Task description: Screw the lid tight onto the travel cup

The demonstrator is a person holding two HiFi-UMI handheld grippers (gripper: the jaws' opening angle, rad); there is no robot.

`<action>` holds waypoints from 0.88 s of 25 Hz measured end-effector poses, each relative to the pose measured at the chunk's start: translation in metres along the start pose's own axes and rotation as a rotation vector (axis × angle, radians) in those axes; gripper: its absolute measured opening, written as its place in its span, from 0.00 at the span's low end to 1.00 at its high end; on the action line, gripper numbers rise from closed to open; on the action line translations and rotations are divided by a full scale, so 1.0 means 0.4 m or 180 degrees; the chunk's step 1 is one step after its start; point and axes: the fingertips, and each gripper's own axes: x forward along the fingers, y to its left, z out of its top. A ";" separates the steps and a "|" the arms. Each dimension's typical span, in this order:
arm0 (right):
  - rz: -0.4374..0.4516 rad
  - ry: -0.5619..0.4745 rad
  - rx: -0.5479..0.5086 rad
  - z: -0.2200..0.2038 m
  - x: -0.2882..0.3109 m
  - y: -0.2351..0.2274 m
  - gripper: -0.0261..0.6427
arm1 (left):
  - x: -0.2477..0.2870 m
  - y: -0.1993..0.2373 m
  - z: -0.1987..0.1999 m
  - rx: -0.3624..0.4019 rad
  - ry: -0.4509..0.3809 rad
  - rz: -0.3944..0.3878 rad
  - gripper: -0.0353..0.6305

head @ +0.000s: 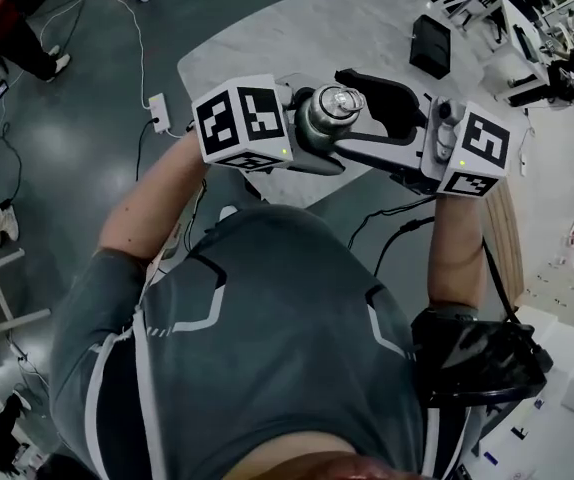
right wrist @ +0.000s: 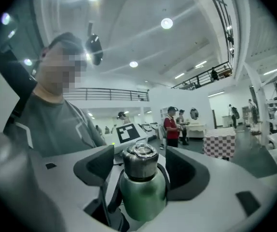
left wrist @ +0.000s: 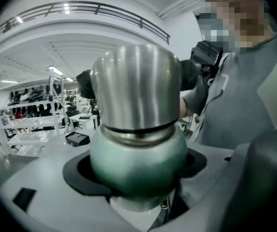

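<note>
Green steel, brushed and dull: the travel cup [head: 319, 126] is up off the desk [head: 297, 28], held in front of my chest between both tools. In the head view it shows over the desk's near edge.

- Left claw [head: 307, 140]: reaches in from the left and is clamped on the cup's rounded green body. In the left gripper view the body [left wrist: 138, 163] fills the gap, with the black pads [left wrist: 78, 175] pressed against it on either side.
- Lid [head: 335, 101]: bare silver metal, seated on top of the cup with its ringed top face turned up toward my head. A dark seam [left wrist: 138, 128] runs between lid and body; I cannot tell how far it is screwed home.
- Right claw [head: 367, 118]: reaches in from the right, jaws spread wide on either side of the lid. In the right gripper view the lid [right wrist: 139, 161] stands between the two dark pads [right wrist: 95, 166] with clear space on both sides, so nothing is gripped there.
- The same view shows the left claw's marker cube [right wrist: 129, 132] just behind the cup.

Surroundings:
- A black box [head: 430, 45] lies on the desk's far right part, well apart from the cup.
- White cables [head: 139, 38] trail over the dark floor [head: 57, 148] to the left.
- Far off in the hall stand a person in a red top [right wrist: 171, 127] and a checked cloth [right wrist: 220, 144].
</note>
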 end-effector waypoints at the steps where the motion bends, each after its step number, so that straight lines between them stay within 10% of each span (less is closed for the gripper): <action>1: 0.0168 -0.0091 -0.0058 0.011 0.002 0.015 0.52 | -0.011 -0.017 0.014 0.0017 -0.0087 -0.0134 0.65; 10: 0.0669 -0.0026 -0.0443 0.022 0.021 0.061 0.49 | -0.001 -0.072 0.053 0.0219 -0.0011 -0.0474 0.65; 19: -0.0938 0.0081 -0.0097 -0.042 0.015 -0.098 0.45 | 0.024 0.095 -0.036 -0.0320 0.0415 0.0629 0.65; 22: -0.0901 0.0053 -0.0083 -0.048 0.018 -0.092 0.46 | 0.025 0.086 -0.038 -0.0253 0.0364 0.0512 0.65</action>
